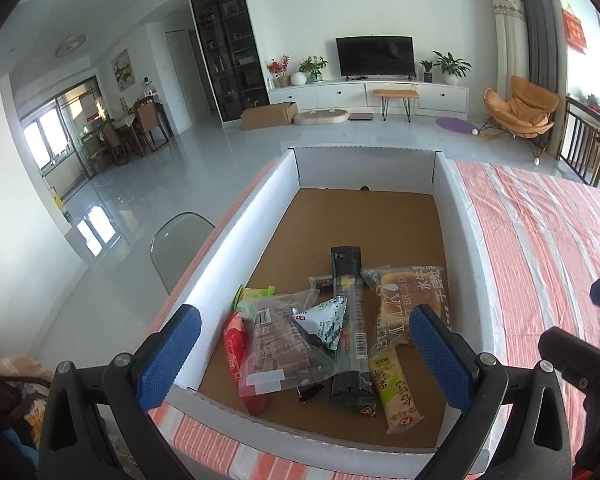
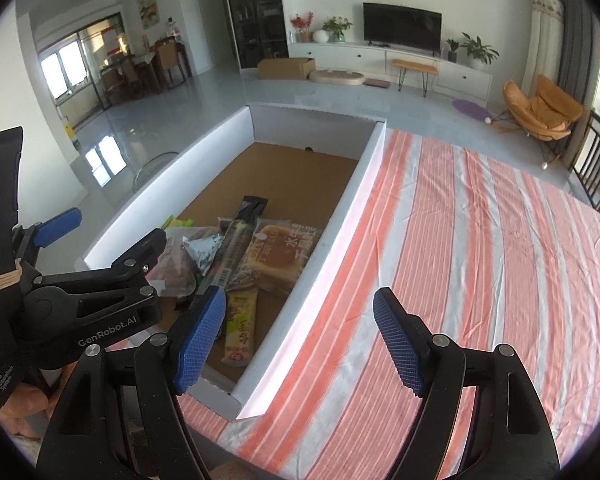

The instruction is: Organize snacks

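Note:
A white-walled cardboard box (image 1: 256,216) with a brown floor stands on the table. Several snacks lie heaped at its near end: a bread packet (image 1: 412,300), a long black packet (image 1: 350,320), a clear bag of brown biscuits (image 1: 280,340), a red packet (image 1: 236,344) and a yellow-green bar (image 1: 396,392). My left gripper (image 1: 304,356) hovers open above this heap, holding nothing. My right gripper (image 2: 300,342) is open and empty, straddling the box's right wall (image 2: 340,232), one pad over the snacks and one over the cloth. The left gripper (image 2: 108,232) also shows at the left of the right wrist view.
An orange-and-white striped tablecloth (image 2: 480,240) covers the table to the right of the box. A clear chair (image 1: 180,240) stands by the table's left side. The far half of the box floor (image 1: 364,220) is bare. Beyond lies a living room floor.

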Demonstrator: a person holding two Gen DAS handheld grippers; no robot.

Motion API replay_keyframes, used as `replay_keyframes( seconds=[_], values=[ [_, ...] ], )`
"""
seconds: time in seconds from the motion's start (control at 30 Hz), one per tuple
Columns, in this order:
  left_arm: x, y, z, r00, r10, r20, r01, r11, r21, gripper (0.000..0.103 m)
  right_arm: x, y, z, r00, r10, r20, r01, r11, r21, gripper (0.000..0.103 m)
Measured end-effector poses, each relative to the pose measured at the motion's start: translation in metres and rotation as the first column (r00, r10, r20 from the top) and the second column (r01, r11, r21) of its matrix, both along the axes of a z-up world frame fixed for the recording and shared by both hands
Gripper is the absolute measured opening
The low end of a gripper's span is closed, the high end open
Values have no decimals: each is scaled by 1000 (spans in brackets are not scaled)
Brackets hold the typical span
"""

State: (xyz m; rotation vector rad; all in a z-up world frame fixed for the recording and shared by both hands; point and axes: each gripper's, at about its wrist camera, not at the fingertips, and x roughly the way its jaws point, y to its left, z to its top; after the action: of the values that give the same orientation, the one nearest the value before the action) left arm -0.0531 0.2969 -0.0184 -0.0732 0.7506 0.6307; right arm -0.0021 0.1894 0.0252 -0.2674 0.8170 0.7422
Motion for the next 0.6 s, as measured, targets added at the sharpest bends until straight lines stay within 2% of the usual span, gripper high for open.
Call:
replay_keyframes(
  seconds=[0.6],
  values=[
    [-9, 1, 5, 1000, 5, -7, -5, 999, 39, 103, -2, 14, 0, 1000, 29, 0, -29, 1000, -10, 80]
  ],
)
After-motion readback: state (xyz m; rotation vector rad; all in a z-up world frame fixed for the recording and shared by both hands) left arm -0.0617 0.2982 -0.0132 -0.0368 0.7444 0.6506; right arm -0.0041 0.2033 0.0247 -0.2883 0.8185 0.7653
